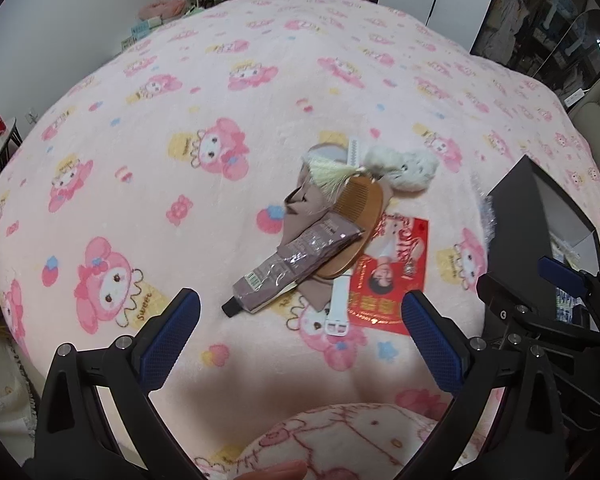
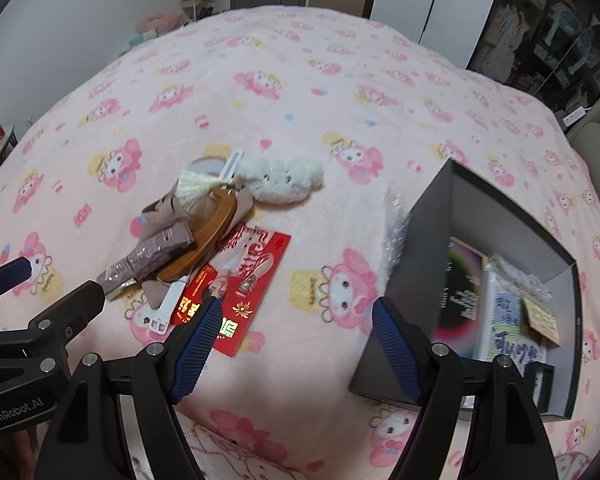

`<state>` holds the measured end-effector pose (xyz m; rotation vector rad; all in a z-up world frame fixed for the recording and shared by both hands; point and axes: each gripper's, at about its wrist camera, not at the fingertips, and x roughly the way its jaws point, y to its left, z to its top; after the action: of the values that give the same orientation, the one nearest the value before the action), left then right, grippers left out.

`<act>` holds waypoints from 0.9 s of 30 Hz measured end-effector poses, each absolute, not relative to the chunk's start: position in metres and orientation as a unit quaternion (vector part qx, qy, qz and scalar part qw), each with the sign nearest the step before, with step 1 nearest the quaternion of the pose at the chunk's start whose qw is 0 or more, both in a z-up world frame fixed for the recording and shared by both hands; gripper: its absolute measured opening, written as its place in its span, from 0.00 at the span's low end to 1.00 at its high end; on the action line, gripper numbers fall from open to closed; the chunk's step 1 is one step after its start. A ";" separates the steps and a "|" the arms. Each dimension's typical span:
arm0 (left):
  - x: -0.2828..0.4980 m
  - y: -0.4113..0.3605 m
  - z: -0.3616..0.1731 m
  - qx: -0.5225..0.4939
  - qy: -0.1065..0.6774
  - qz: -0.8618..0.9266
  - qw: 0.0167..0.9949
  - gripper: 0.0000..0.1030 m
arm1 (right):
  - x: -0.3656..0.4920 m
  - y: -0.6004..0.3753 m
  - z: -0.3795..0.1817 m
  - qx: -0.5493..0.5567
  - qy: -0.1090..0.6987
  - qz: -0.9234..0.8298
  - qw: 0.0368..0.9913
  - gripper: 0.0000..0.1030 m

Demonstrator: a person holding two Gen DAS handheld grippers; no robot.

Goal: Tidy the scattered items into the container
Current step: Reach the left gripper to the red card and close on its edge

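A small heap lies on the pink bed blanket (image 1: 204,80): a mauve tube (image 1: 292,270) rests on a wooden comb (image 1: 352,232), over a taupe cloth (image 1: 304,204), a white strap (image 1: 339,308), a red printed card (image 1: 388,276) and a grey plush toy (image 1: 404,168). My left gripper (image 1: 300,320) hovers open just short of the tube's cap. The right gripper (image 2: 296,320) is open too, between the red card (image 2: 244,284) and the dark box (image 2: 416,240), which holds several items. Neither gripper holds anything.
The box (image 1: 540,216) sits at the blanket's right side, with the right gripper's body (image 1: 540,312) in front of it in the left wrist view. A cream seat (image 2: 596,132), shelves and a side table (image 1: 0,136) surround the bed. A patterned sleeve (image 1: 360,440) shows below.
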<state>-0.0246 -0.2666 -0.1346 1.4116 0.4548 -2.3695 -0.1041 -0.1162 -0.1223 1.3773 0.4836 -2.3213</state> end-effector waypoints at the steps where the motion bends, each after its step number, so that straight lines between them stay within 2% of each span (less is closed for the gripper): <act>1: -0.026 -0.269 -0.139 0.502 0.164 -0.832 0.170 0.99 | -0.105 -0.118 -0.126 0.495 0.174 -0.827 0.200 0.73; 4: -0.028 -0.278 -0.153 0.513 0.180 -0.825 0.156 0.98 | -0.109 -0.123 -0.141 0.512 0.169 -0.814 0.217 0.73; 9: -0.021 -0.298 -0.181 0.538 0.233 -0.800 0.131 0.78 | -0.116 -0.120 -0.179 0.560 0.156 -0.779 0.235 0.73; 12: -0.025 -0.311 -0.201 0.551 0.295 -0.778 0.062 0.67 | -0.118 -0.122 -0.200 0.588 0.142 -0.755 0.251 0.73; 14: -0.032 -0.311 -0.209 0.565 0.288 -0.771 0.044 0.60 | -0.123 -0.124 -0.213 0.611 0.121 -0.736 0.265 0.73; 17: -0.045 -0.305 -0.222 0.595 0.274 -0.756 0.005 0.54 | -0.130 -0.128 -0.228 0.633 0.091 -0.715 0.282 0.71; 20: -0.056 -0.298 -0.230 0.617 0.250 -0.746 -0.013 0.53 | -0.134 -0.135 -0.233 0.629 0.090 -0.718 0.285 0.63; 21: -0.059 -0.297 -0.231 0.621 0.243 -0.745 -0.014 0.51 | -0.136 -0.137 -0.233 0.631 0.082 -0.715 0.291 0.57; 23: -0.064 -0.295 -0.232 0.627 0.227 -0.745 -0.009 0.49 | -0.138 -0.142 -0.235 0.637 0.072 -0.706 0.301 0.37; 27: -0.070 -0.291 -0.232 0.634 0.200 -0.746 0.019 0.47 | -0.132 -0.145 -0.230 0.628 0.068 -0.708 0.316 0.23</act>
<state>-0.0705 -0.2913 -0.2324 1.9692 0.6217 -2.3175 -0.1324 -0.1451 -0.2300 1.6539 0.1799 -1.8629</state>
